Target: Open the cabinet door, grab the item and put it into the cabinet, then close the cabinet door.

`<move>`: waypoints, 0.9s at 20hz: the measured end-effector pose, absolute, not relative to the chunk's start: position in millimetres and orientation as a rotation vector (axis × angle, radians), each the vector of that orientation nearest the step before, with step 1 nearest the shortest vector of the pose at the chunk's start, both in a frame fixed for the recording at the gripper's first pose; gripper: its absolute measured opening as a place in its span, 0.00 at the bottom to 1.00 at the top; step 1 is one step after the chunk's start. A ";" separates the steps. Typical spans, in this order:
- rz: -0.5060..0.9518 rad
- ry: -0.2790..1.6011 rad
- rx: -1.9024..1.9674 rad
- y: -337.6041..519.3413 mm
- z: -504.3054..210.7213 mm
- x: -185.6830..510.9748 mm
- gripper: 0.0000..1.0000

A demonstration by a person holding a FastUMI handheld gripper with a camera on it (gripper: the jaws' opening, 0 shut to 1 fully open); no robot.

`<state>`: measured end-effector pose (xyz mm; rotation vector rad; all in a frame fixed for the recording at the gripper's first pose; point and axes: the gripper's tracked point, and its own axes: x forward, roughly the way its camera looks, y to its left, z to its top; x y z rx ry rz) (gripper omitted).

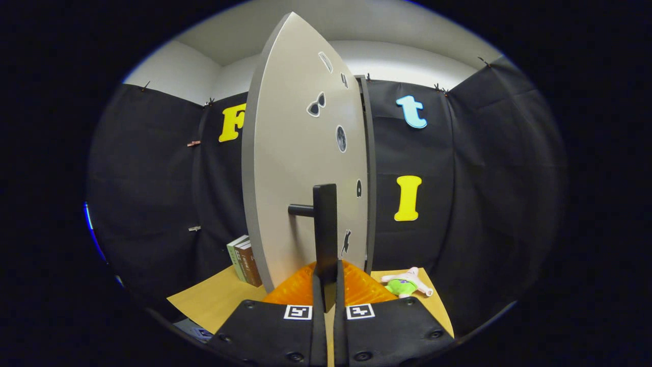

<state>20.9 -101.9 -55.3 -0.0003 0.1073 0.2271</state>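
No readable words or numbers, books (244, 260) with spine print too small to read, gripper (326, 300) bearing two square coded markers, fingers closed on the door handle (326, 229)

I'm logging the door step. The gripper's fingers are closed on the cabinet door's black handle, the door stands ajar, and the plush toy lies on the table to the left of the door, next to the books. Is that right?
One thing is off: the plush toy lies to the right of the cabinet door, apart from the books, which stand to its left. The gripper view shows this. The rest holds: the gripper is closed on the black handle, and the door stands ajar.
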 end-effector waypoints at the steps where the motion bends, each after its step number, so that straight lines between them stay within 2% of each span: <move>1: 0.216 0.106 0.010 -107.8 -54.8 21.2 0.09; 11: 0.088 0.101 0.060 -161.6 -57.0 24.3 0.09; 18: 0.070 0.069 0.058 -170.5 -49.9 6.3 0.06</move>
